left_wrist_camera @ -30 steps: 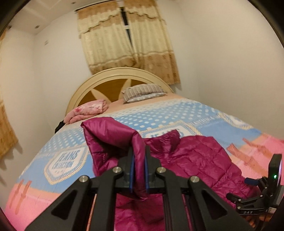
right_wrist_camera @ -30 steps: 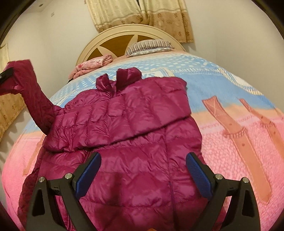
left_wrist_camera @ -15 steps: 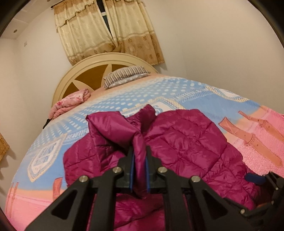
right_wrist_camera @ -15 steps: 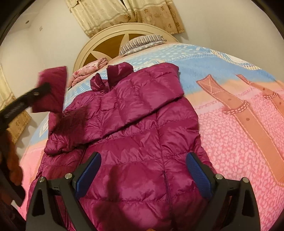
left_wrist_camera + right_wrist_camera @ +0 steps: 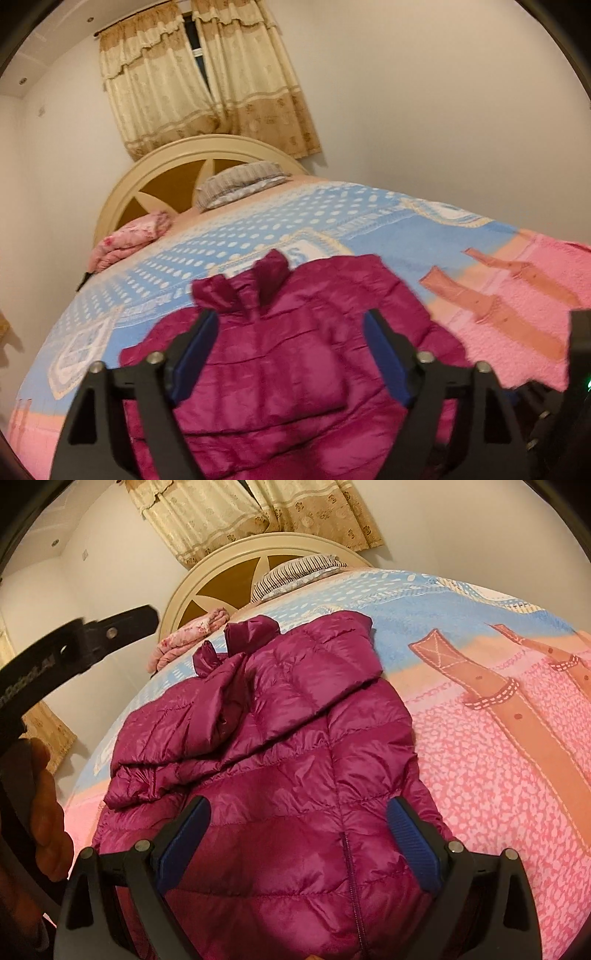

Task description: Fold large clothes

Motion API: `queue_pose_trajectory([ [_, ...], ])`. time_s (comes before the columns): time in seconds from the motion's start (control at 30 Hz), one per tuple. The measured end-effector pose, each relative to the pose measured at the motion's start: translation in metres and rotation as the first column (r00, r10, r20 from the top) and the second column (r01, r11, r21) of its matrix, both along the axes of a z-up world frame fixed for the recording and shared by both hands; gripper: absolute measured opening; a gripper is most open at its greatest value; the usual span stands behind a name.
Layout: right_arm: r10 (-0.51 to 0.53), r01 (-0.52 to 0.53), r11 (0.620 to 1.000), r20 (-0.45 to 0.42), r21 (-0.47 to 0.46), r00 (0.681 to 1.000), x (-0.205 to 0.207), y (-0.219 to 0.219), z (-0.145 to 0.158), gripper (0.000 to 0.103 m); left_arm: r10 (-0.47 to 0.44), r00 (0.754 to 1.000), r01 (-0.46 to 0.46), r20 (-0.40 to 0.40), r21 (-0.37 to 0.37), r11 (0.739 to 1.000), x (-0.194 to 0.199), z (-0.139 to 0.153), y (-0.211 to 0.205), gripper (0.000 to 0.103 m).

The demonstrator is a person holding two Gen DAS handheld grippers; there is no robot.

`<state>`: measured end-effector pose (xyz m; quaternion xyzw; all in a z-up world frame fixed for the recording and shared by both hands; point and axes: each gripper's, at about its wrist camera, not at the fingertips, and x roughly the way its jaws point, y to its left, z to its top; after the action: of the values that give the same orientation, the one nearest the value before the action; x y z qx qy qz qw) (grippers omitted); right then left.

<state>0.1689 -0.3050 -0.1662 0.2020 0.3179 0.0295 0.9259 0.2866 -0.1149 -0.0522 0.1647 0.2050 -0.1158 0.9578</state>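
Magenta jacket (image 5: pixel 295 738) lies lengthwise, collar toward headboard (image 5: pixel 221 572) (sleeves folded in).

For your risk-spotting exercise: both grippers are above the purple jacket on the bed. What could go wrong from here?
1. The left sleeve lies bunched across the jacket, so the next fold may trap lumps.
2. The padded fabric looks slick; folds might slide open.
3. The left gripper is opening with nothing between its jaws, close to the right gripper; they might collide.

A bed (image 5: pixel 424 236) spread with a blue, polka-dotted and pink blanket meets an arched cream headboard (image 5: pixel 177 162), where a striped pillow (image 5: pixel 240 184) and folded pink bedding (image 5: pixel 129 240) rest beneath beige patterned curtains (image 5: pixel 199 81).
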Motion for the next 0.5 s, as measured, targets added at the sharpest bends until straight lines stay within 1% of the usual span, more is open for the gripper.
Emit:
queue_pose_trajectory([
  [0.03, 0.0, 0.0, 1.0, 0.003, 0.007, 1.0, -0.001, -0.001, 0.0, 0.096, 0.026, 1.0, -0.026, 0.004, 0.013, 1.0, 0.004, -0.003, 0.011, 0.091],
  [0.1, -0.003, 0.003, 1.0, 0.011, 0.018, 1.0, -0.002, -0.003, 0.0, 0.096, 0.092, 0.996, -0.092, -0.003, 0.037, 0.995, 0.018, -0.011, 0.033, 0.092],
  [0.17, -0.008, 0.007, 1.0, 0.019, 0.02, 1.0, -0.003, -0.003, 0.001, 0.096, 0.182, 0.983, -0.181, -0.023, 0.049, 0.982, 0.036, -0.019, 0.061, 0.092],
  [0.2, -0.009, 0.009, 1.0, 0.023, 0.018, 1.0, -0.004, -0.004, 0.002, 0.096, 0.247, 0.969, -0.245, -0.031, 0.058, 0.968, 0.049, -0.024, 0.08, 0.092],
  [0.23, -0.008, 0.008, 1.0, 0.03, 0.007, 1.0, -0.005, -0.002, 0.005, 0.096, 0.292, 0.956, -0.289, -0.038, 0.068, 0.955, 0.059, -0.028, 0.094, 0.092],
  [0.3, 0.011, -0.011, 1.0, 0.026, -0.026, 1.0, -0.004, 0.003, 0.009, 0.096, 0.382, 0.923, -0.376, -0.042, 0.115, 0.92, 0.081, -0.04, 0.121, 0.092],
  [0.37, 0.041, -0.039, 0.991, 0.011, -0.128, 0.999, 0.0, 0.019, 0.022, 0.096, 0.438, 0.897, -0.424, -0.057, 0.169, 0.89, 0.1, -0.057, 0.138, 0.092],
  [0.4, 0.054, -0.051, 0.986, 0.013, -0.162, 0.998, 0.001, 0.026, 0.029, 0.096, 0.447, 0.892, -0.43, -0.07, 0.177, 0.885, 0.106, -0.064, 0.141, 0.092],
  [0.43, 0.094, -0.086, 0.979, 0.032, -0.185, 0.995, 0.004, 0.039, 0.045, 0.096, 0.447, 0.889, -0.427, -0.096, 0.177, 0.887, 0.111, -0.07, 0.144, 0.092],
  [0.47, 0.125, -0.113, 0.976, 0.053, -0.186, 0.991, 0.006, 0.047, 0.057, 0.096, 0.436, 0.889, -0.414, -0.137, 0.165, 0.895, 0.115, -0.079, 0.146, 0.092],
  [0.5, 0.156, -0.14, 0.973, 0.075, -0.182, 0.985, 0.009, 0.055, 0.068, 0.096, 0.428, 0.89, -0.406, -0.158, 0.155, 0.901, 0.116, -0.083, 0.146, 0.092],
])
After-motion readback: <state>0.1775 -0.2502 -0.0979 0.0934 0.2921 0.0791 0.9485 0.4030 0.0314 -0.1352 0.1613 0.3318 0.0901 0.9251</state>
